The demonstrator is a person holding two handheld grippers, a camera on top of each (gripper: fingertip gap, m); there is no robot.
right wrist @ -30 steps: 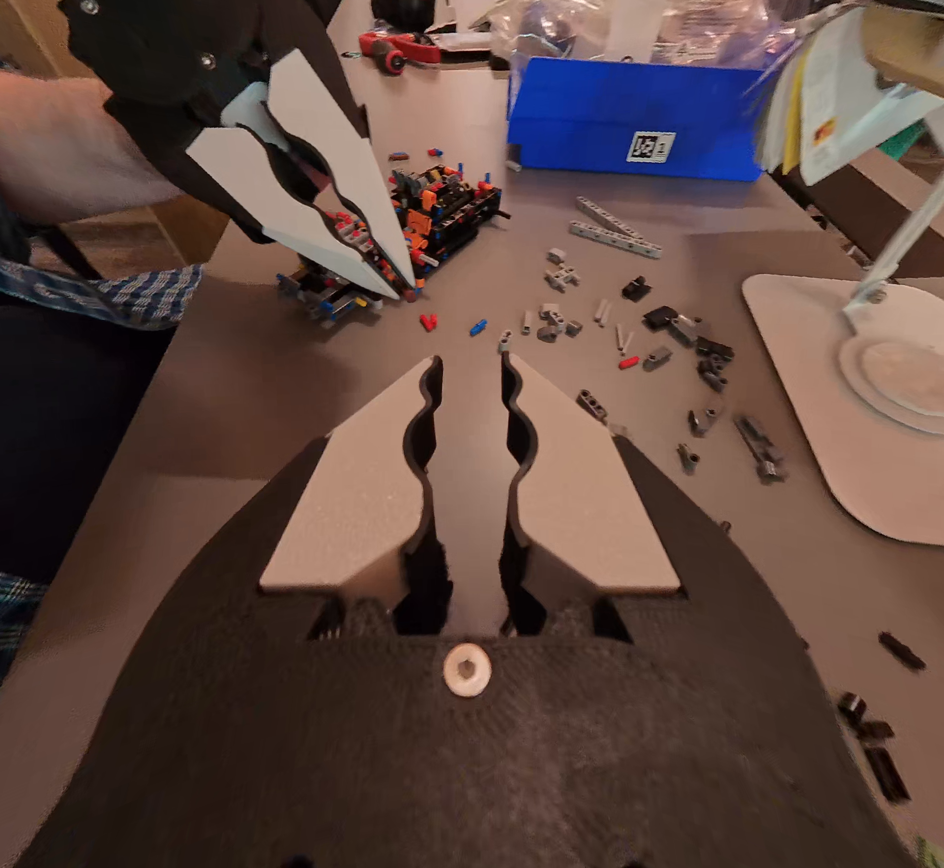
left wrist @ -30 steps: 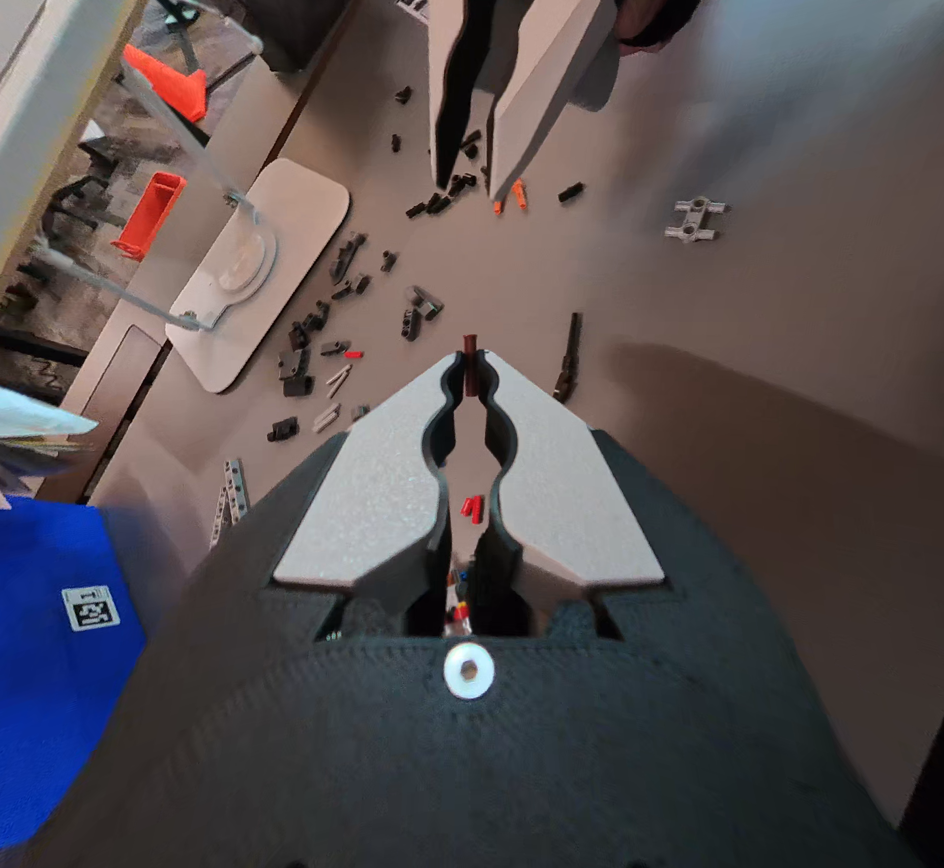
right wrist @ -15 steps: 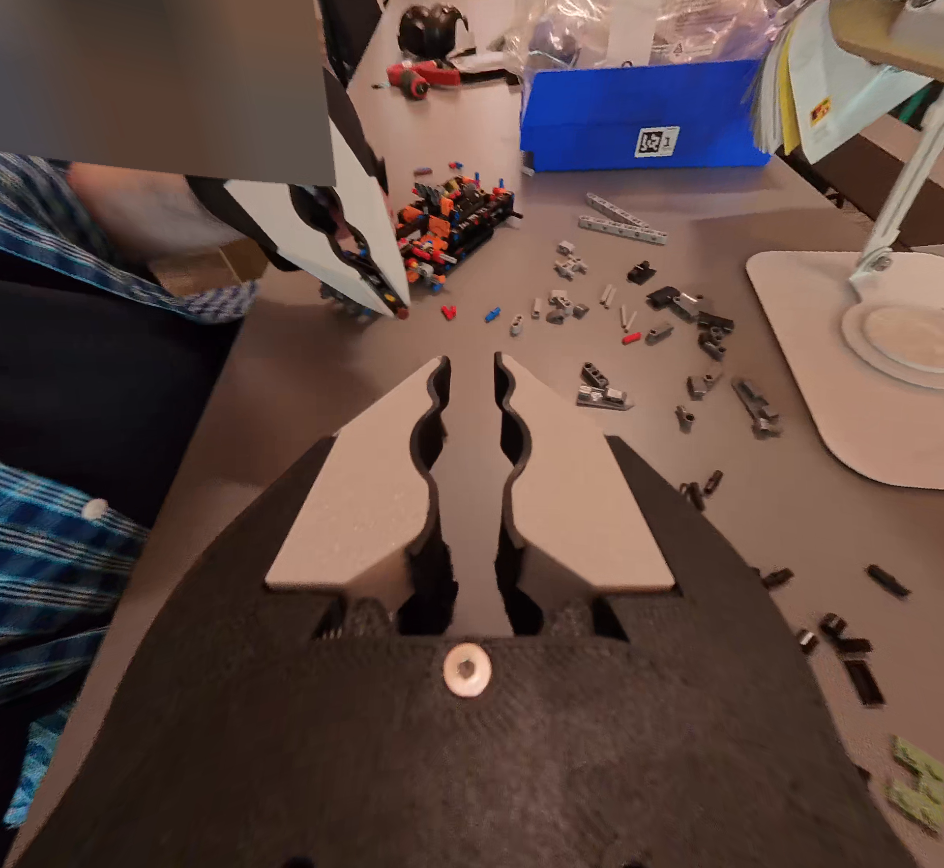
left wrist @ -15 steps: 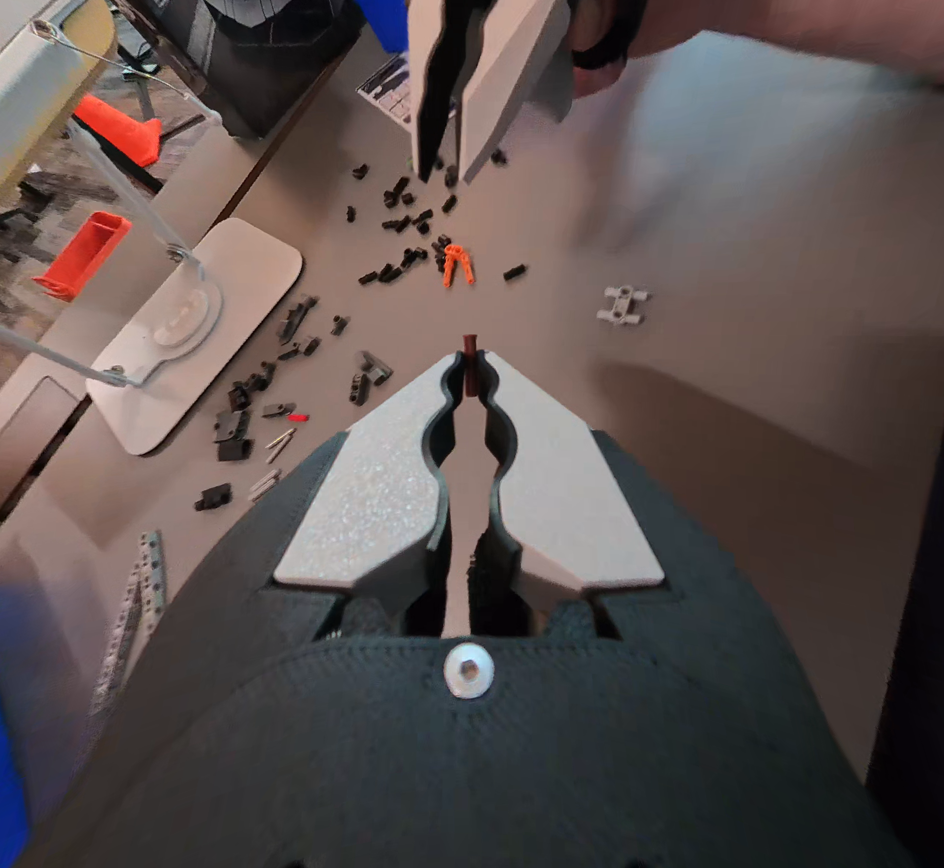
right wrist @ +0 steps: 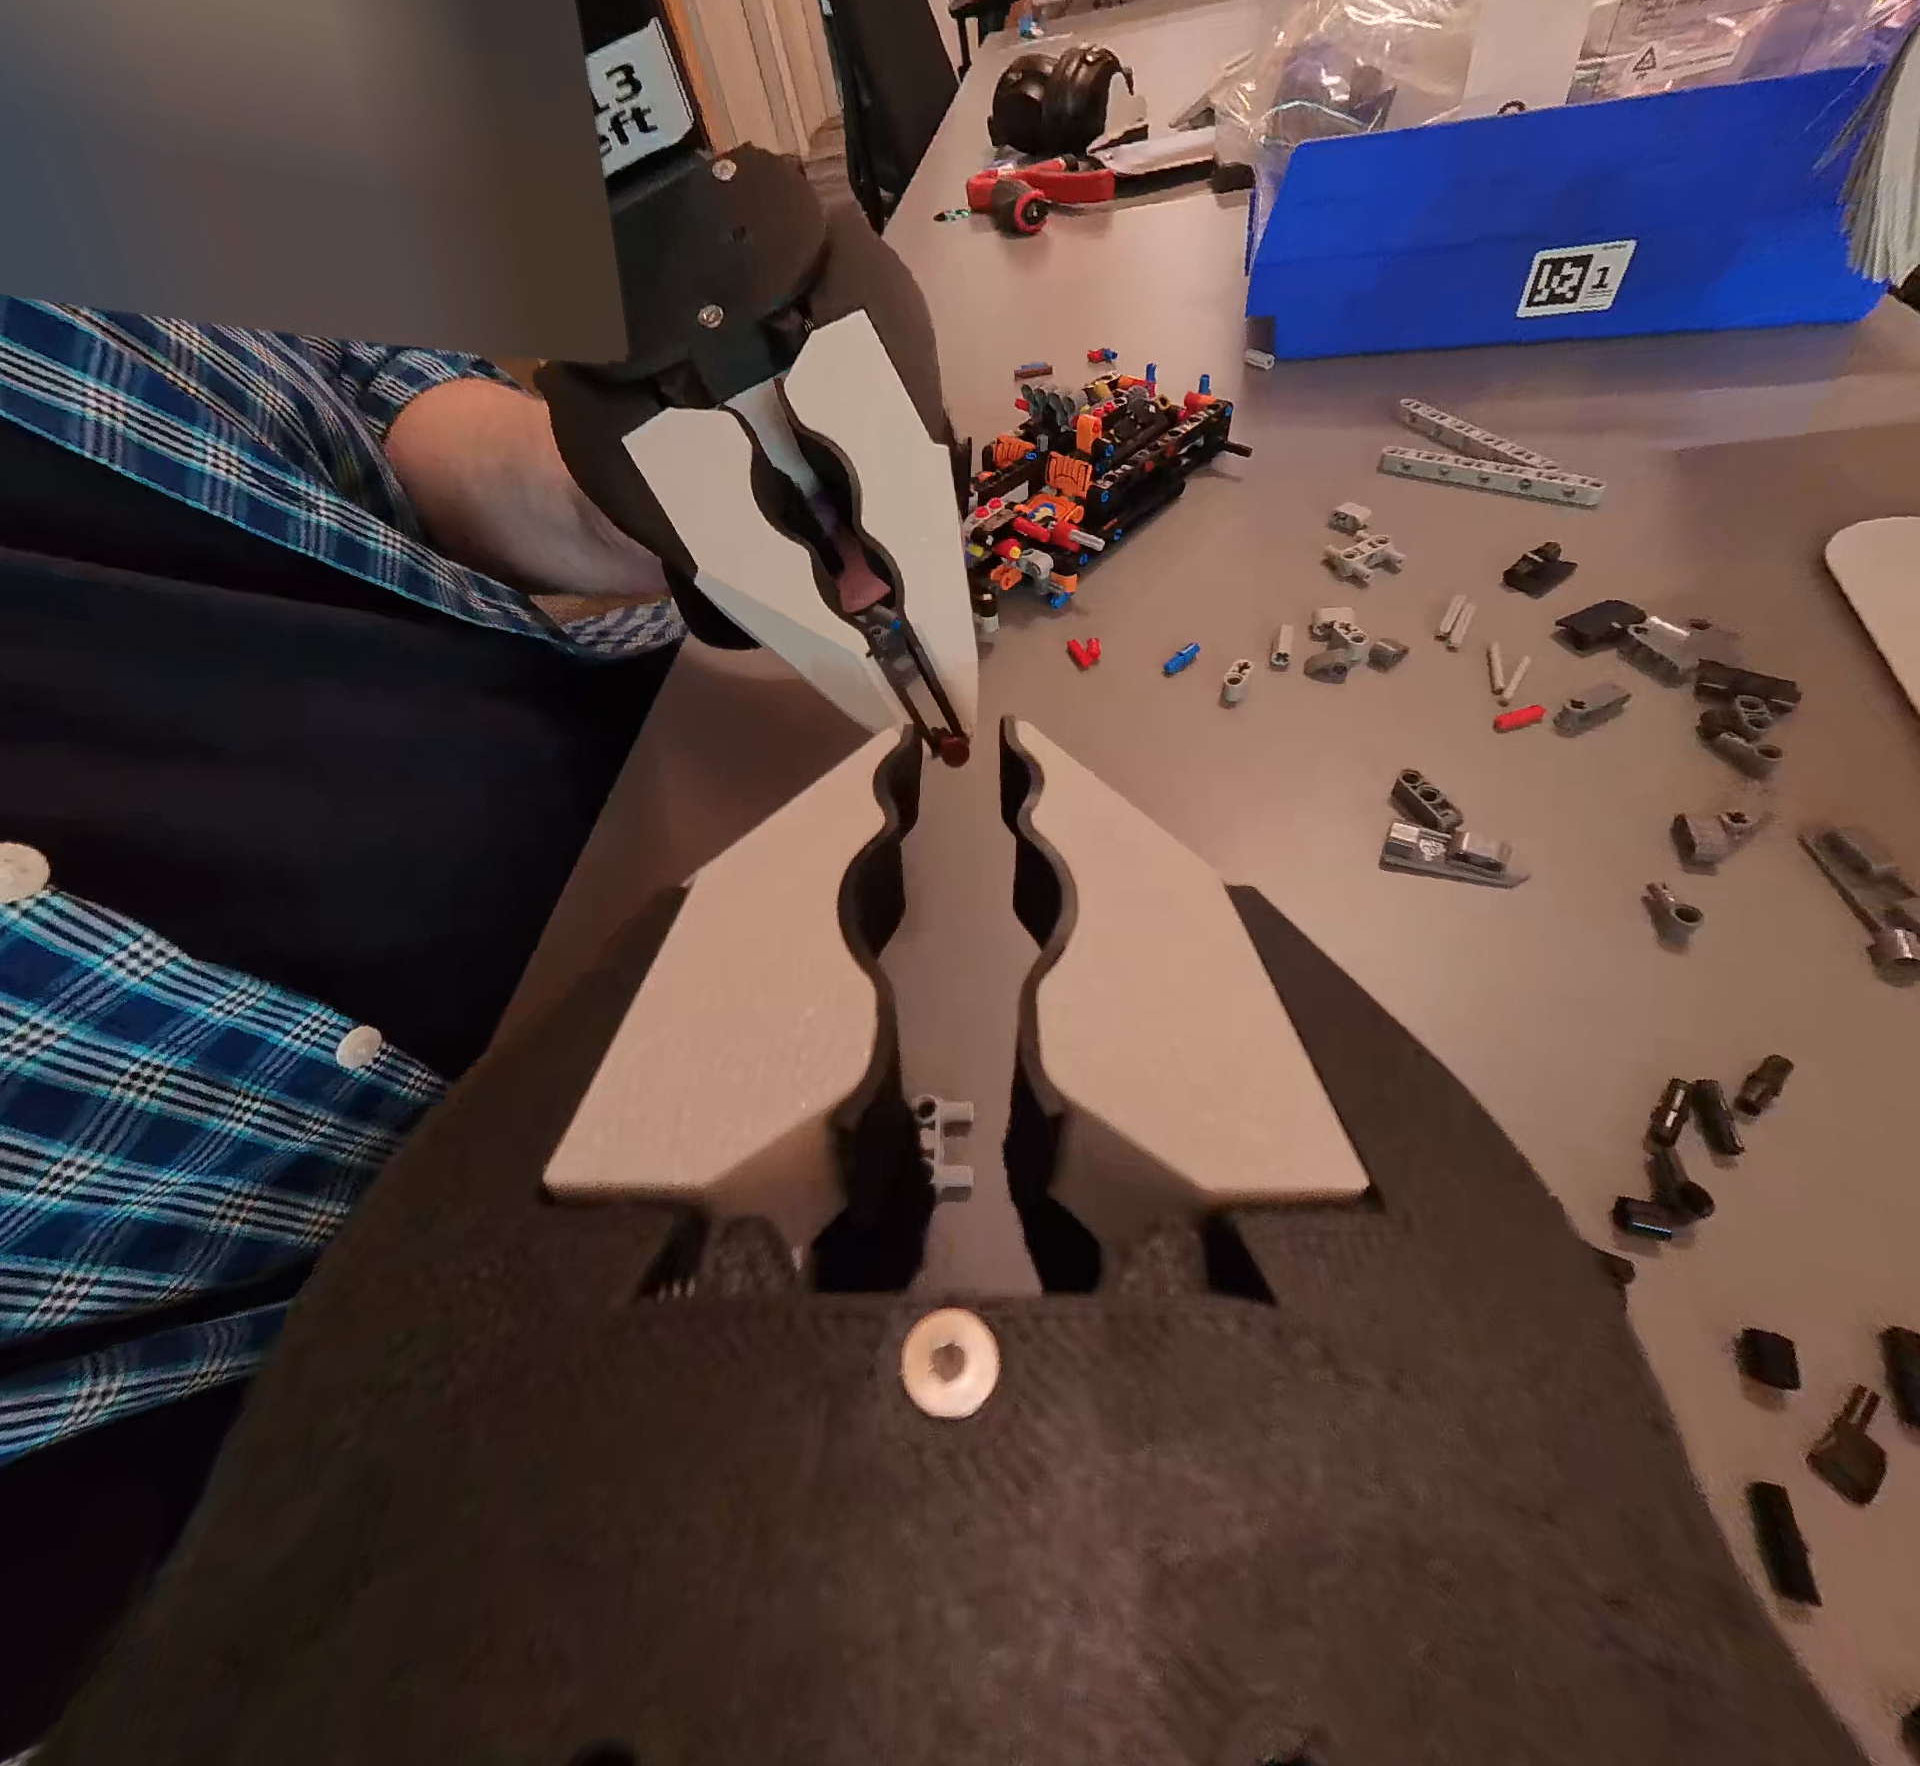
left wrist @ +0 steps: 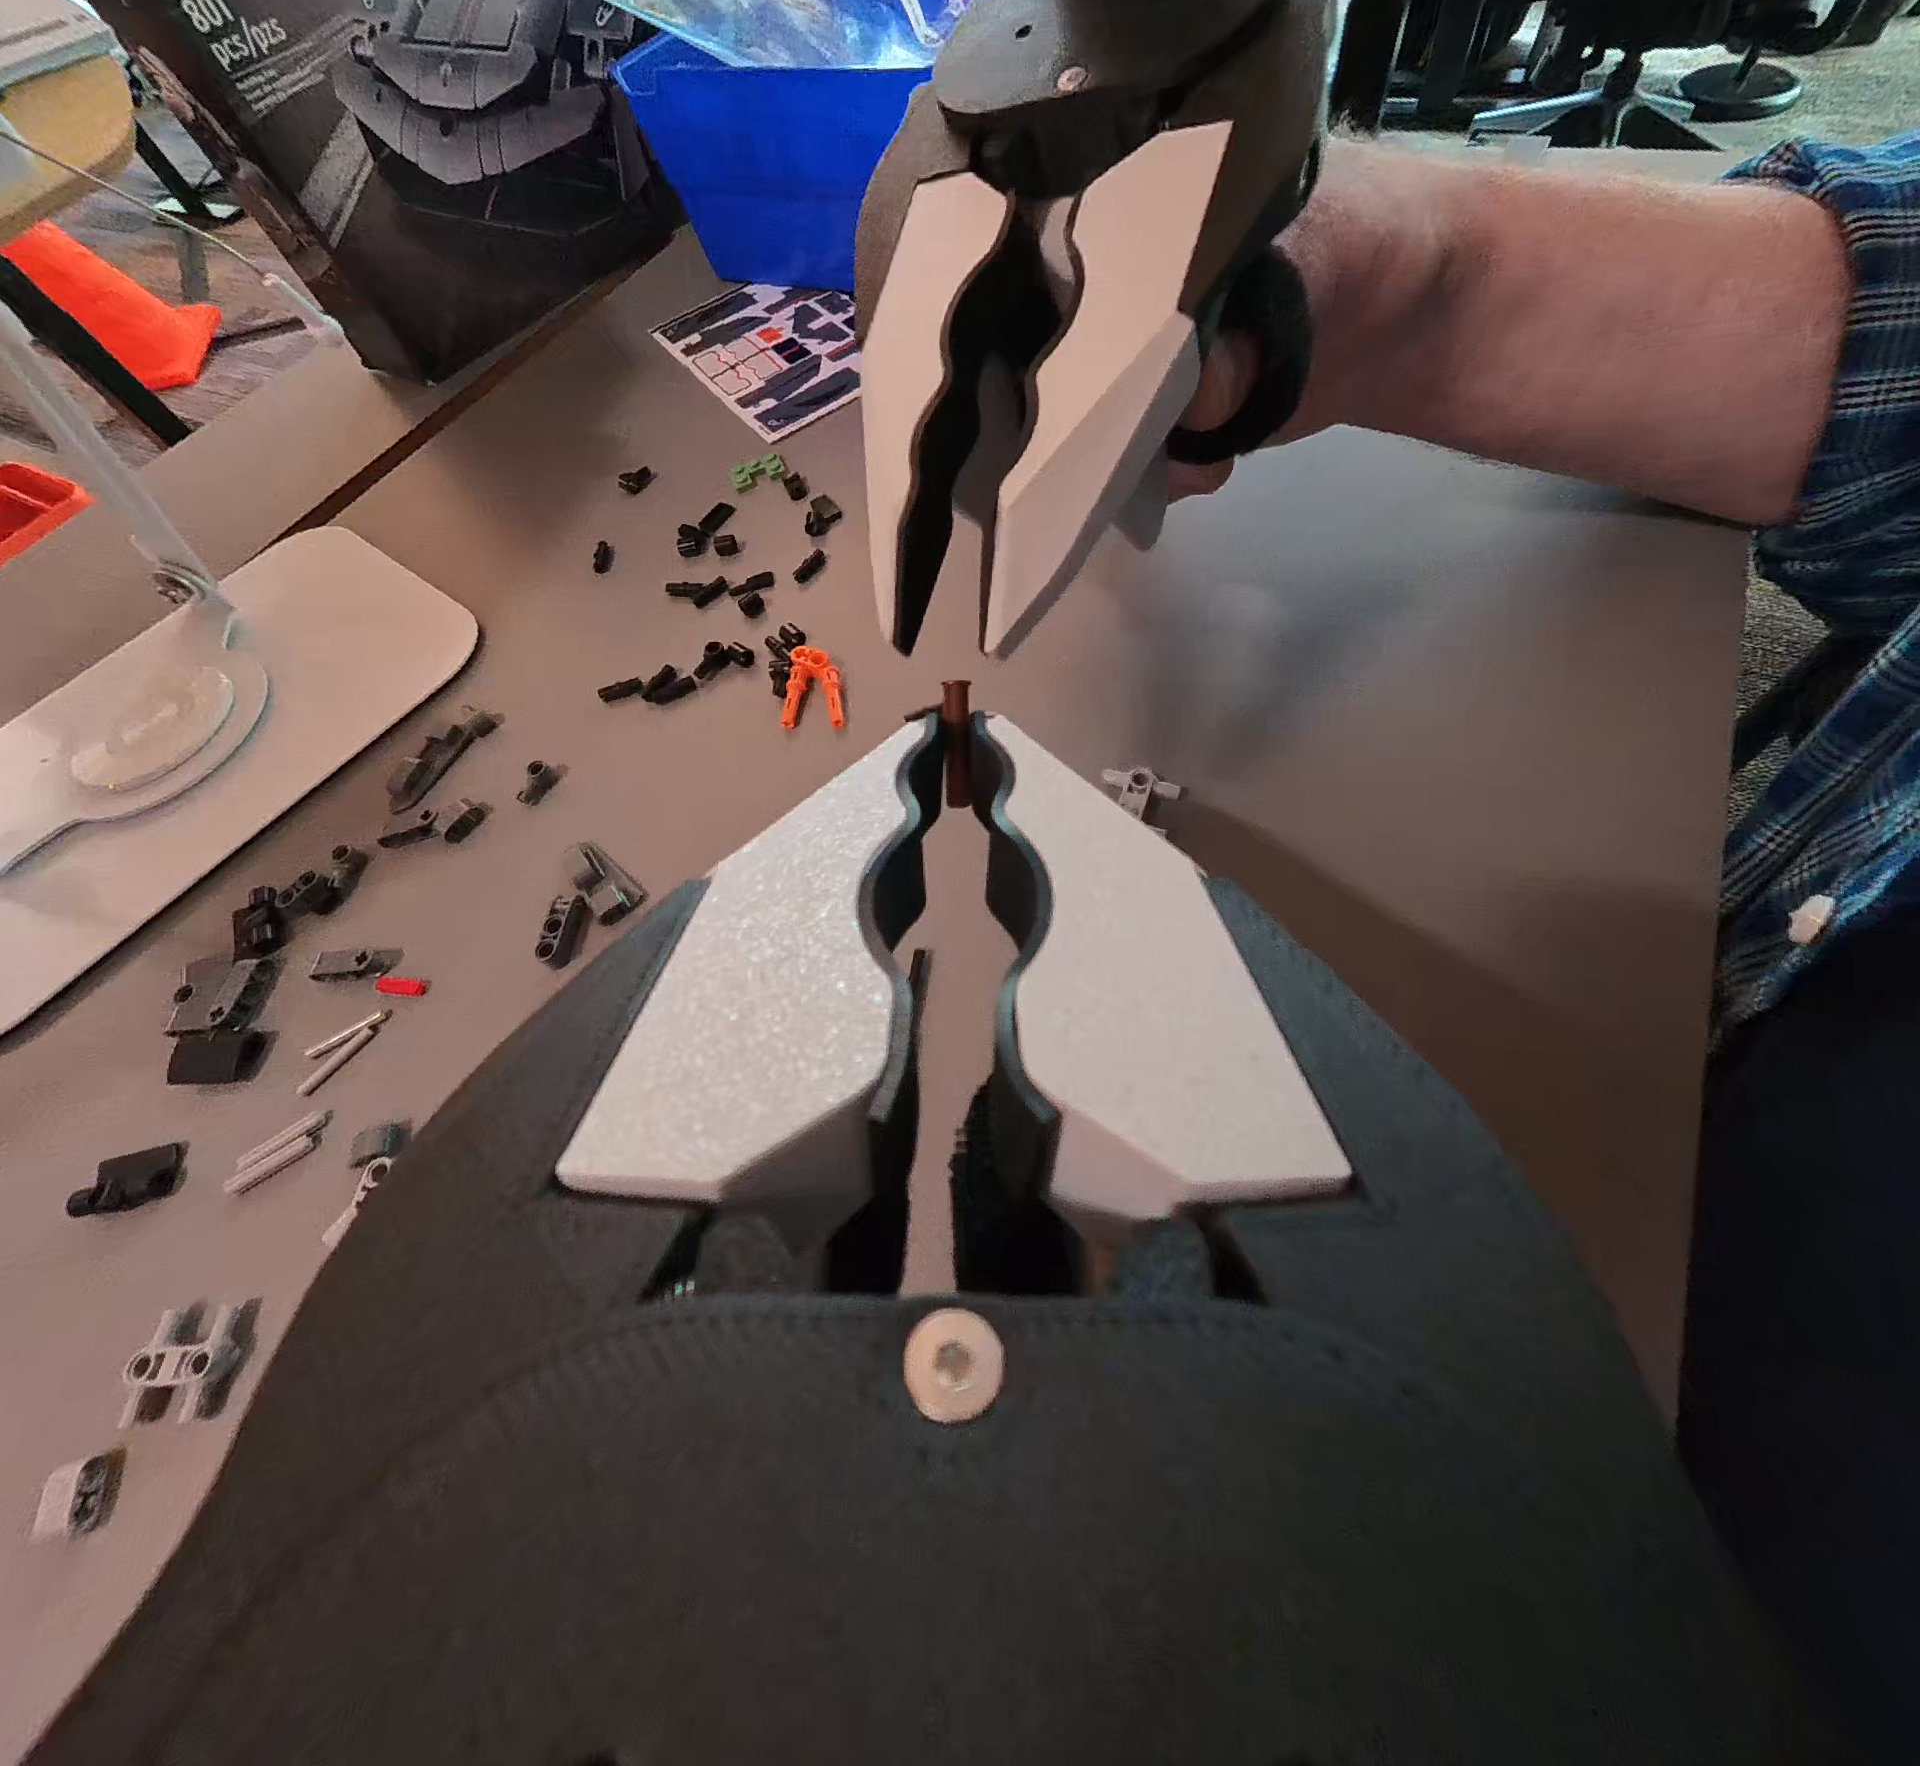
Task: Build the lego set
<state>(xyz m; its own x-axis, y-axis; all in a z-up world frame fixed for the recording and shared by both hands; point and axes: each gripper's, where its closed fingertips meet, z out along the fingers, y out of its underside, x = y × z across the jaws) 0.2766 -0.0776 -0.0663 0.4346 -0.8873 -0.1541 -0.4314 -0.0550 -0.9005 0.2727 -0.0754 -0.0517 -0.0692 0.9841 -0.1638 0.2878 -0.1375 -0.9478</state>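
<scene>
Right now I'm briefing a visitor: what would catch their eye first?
The two grippers meeting tip to tip mid-table: the left gripper shut on a dark red pin, the right gripper open just beyond it. Next, the colourful half-built model behind, near the blue bin.

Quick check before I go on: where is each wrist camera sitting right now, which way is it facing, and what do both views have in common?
Left wrist view: on the left tool, facing along the table toward the blue bin; shows the right tool and a forearm.
Right wrist view: on the right tool, facing the left tool, the partly built model and a plaid sleeve.
Shared: the tools tip to tip, the dark red pin the left one grips, loose parts, the bin.
</scene>
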